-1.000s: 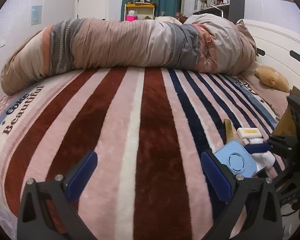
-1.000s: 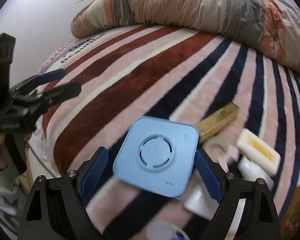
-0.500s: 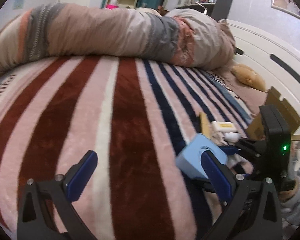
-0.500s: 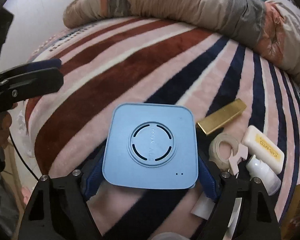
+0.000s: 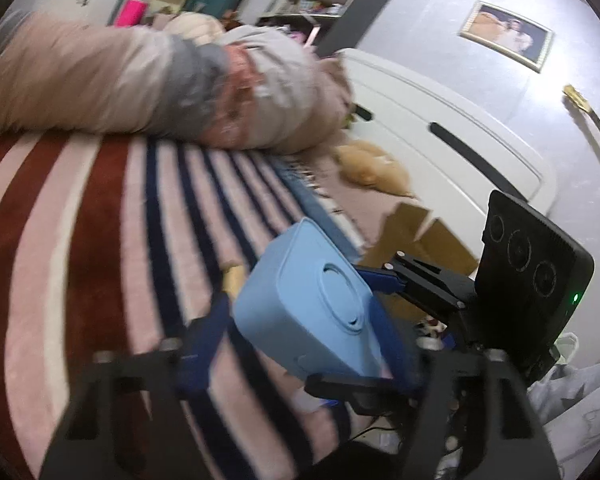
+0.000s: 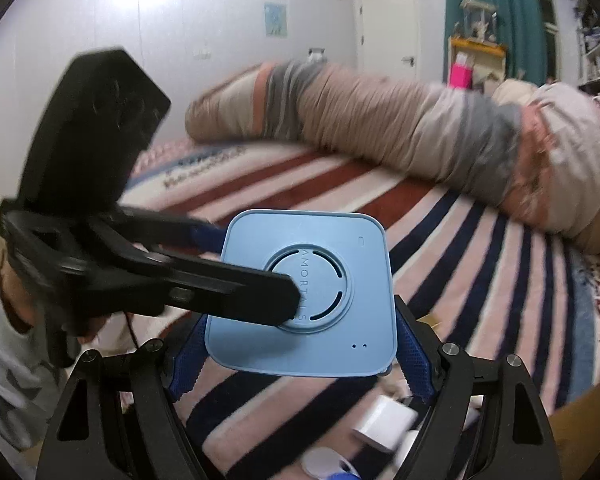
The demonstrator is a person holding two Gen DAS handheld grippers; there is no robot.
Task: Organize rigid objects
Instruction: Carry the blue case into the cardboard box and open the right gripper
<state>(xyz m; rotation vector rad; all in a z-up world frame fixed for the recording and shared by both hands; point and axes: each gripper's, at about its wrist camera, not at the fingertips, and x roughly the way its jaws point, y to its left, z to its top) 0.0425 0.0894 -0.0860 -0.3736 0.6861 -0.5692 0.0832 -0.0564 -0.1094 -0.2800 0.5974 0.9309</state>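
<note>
A light blue square box (image 6: 306,292) with a round vented face is held above the striped bed. My right gripper (image 6: 300,356) is shut on its two sides. In the left wrist view the same box (image 5: 308,304) sits between my left gripper's blue pads, and my left gripper (image 5: 296,332) straddles it; I cannot tell if the pads press on it. The left gripper's black finger (image 6: 220,284) lies across the box's front in the right wrist view. The right gripper (image 5: 380,280) shows behind the box in the left wrist view.
A striped plush blanket (image 5: 80,240) covers the bed, with a rolled duvet (image 6: 380,120) along the far side. A cardboard box (image 5: 428,244) stands by the white headboard (image 5: 440,120). Small white items (image 6: 384,428) lie on the blanket below the right gripper.
My right gripper lifted the blue box off the blanket and tilted up. My left gripper swung right and came around the box.
</note>
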